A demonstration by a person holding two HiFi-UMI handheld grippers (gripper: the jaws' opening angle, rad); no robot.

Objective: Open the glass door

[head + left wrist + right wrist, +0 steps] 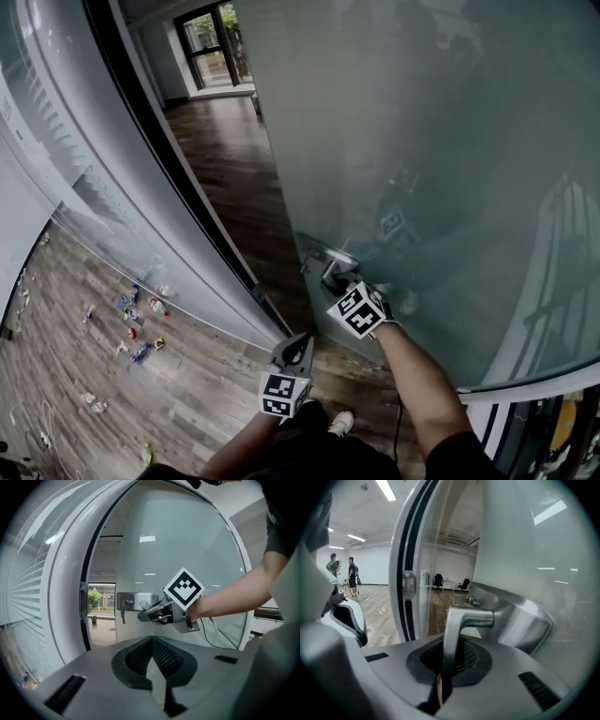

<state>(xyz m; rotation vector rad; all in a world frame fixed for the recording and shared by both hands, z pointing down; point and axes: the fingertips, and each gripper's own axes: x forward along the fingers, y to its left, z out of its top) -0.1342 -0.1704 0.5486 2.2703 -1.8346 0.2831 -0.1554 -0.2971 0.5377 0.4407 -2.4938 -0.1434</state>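
Left gripper (302,342) closed, empty; right gripper (337,276) clamps door handle (457,620).

Ahead of me, a gap lies between the glass door (422,141) and the door frame (173,178), wood floor (234,159) free beyond; the frosted door itself blocks passage.

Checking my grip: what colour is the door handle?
Silver door handle, clearest in right gripper view.

No words, numbers or signs can be read. The marker cube (359,310) shows only black-and-white squares.
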